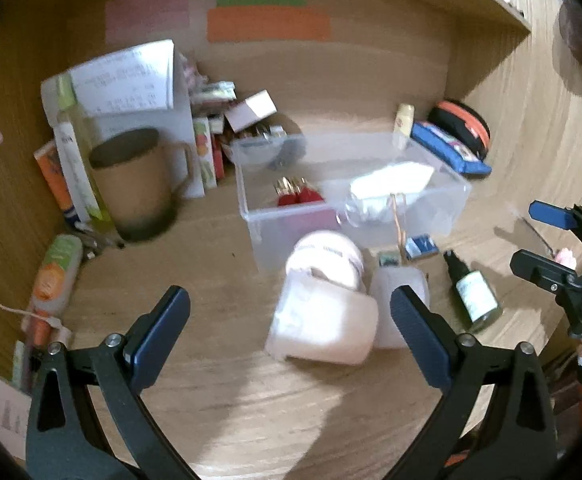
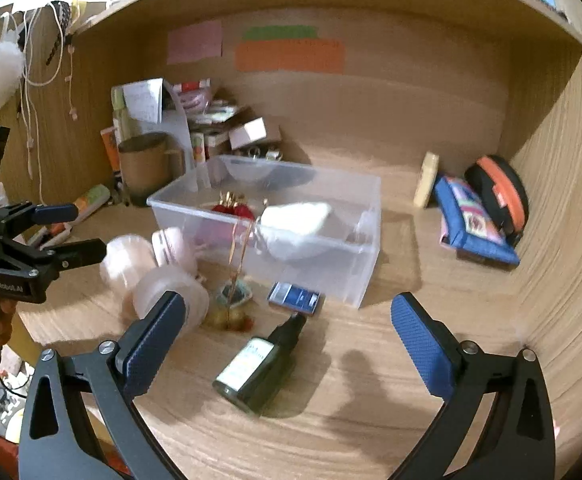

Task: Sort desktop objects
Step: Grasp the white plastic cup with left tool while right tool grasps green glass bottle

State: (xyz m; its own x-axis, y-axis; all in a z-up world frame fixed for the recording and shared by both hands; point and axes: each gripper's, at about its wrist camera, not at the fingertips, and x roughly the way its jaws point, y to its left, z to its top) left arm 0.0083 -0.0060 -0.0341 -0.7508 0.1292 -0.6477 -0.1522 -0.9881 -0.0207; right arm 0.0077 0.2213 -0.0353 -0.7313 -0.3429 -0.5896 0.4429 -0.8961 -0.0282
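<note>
A clear plastic bin [image 1: 251,208] [image 2: 365,280] sits mid-desk with a red item [image 1: 299,196] [image 2: 231,210] and a white packet [image 1: 391,180] [image 2: 295,218] inside. In front lie pale pink jars [image 1: 323,320] [image 2: 171,292], a dark green dropper bottle [image 1: 473,290] [image 2: 257,368], a small blue card pack [image 1: 421,246] [image 2: 295,298] and a small reed diffuser [image 2: 231,304]. My left gripper [image 1: 291,320] [image 2: 75,232] is open, just short of the jars. My right gripper [image 2: 287,328] [image 1: 539,240] is open above the dropper bottle.
A brown mug [image 1: 139,184], tubes, boxes and papers crowd the back left corner. A blue pouch [image 2: 475,220] and a black-and-orange case [image 2: 499,192] lean at the back right by the wooden side wall. Coloured sticky notes [image 2: 287,54] hang on the back panel.
</note>
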